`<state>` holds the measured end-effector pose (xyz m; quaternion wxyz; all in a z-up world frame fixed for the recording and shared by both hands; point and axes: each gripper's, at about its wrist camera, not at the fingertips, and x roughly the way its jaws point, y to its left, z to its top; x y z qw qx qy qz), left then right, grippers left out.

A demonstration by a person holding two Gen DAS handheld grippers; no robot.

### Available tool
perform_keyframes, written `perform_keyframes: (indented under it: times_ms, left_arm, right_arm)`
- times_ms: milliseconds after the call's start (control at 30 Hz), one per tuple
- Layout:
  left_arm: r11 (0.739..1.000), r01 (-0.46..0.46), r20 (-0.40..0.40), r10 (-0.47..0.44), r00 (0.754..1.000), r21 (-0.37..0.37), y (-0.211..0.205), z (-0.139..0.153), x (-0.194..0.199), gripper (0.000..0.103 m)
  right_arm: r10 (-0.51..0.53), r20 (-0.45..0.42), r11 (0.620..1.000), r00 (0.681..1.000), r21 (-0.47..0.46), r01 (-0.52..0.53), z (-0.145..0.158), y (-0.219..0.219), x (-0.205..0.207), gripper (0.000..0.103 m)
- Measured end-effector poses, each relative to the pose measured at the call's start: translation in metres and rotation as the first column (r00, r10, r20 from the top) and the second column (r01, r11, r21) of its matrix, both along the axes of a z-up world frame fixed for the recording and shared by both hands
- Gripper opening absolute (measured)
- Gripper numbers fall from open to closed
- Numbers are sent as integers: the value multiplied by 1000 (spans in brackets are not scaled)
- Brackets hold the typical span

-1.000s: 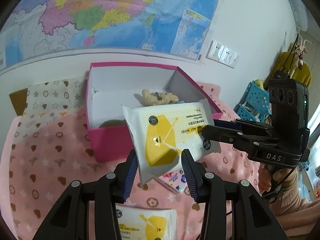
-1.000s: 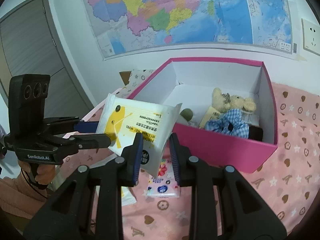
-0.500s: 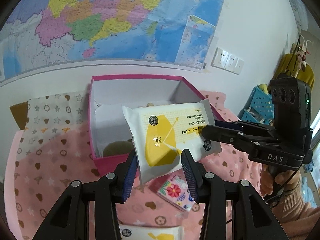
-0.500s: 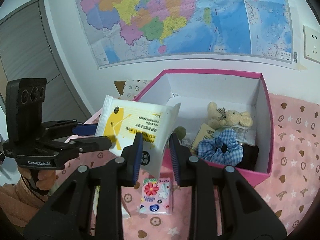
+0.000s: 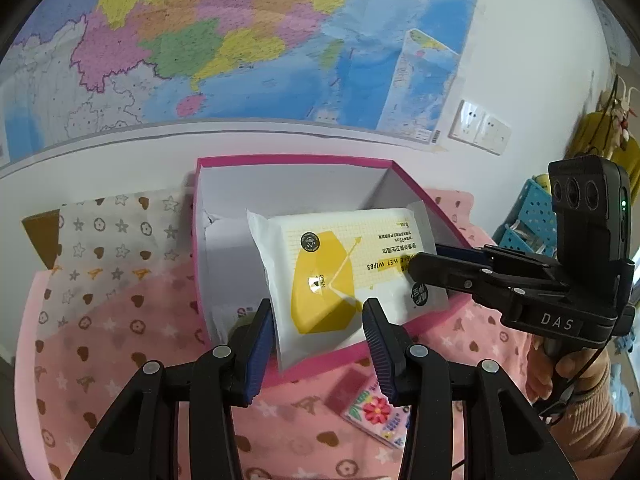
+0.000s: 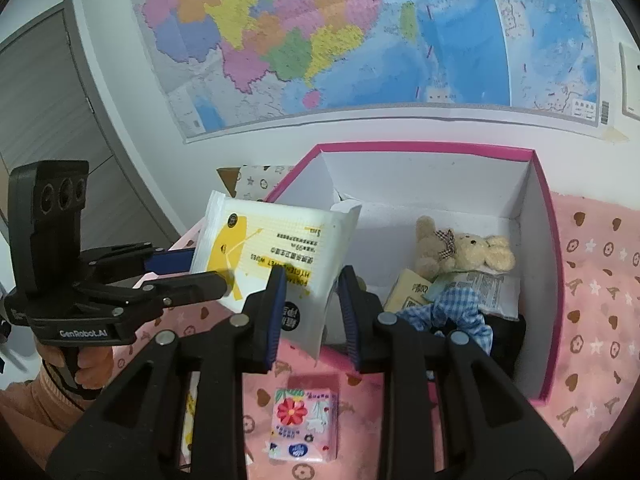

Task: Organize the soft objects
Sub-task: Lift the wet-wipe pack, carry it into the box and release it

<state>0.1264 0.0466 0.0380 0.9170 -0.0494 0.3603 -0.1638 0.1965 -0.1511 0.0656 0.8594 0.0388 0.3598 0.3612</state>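
Pink heart-print blanket [image 6: 600, 280] nearest, with a floral tissue pack [image 6: 302, 424] lying loose on it just below the claws. Left claw [image 5: 318, 328] is clamped on the short end of the wet wipes pack [image 5: 344, 268]; right claw [image 6: 310, 300] is clamped on a corner of it, so both carry it in the air over the near wall of the pink box [image 6: 544, 280].

Risks: the soft pack could sag or twist between two grips (uneven release tips it onto the rim). Dropped too early, it lands outside, on the tissue pack. Farther in, the teddy bear [image 6: 464, 250] and blue gingham scrunchie [image 6: 460, 308] fill the right side, so landing there would leave it propped up.
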Motion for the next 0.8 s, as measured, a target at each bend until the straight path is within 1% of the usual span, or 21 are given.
perform_keyframes:
  times_ms: [333, 633, 800]
  left_arm:
    - [999, -36, -56, 36, 998, 6, 7, -12, 25, 44]
    - [997, -65, -100, 68, 993, 41, 10, -23, 50, 44]
    - [996, -77, -127, 83, 988, 53, 11, -29, 63, 44]
  right_arm:
    - [-12, -62, 1000, 998, -15, 11, -14, 12, 28, 30]
    - [-31, -112, 999, 993, -41, 27, -27, 22, 47, 30]
    - [-61, -135, 997, 989, -64, 53, -36, 26, 57, 32]
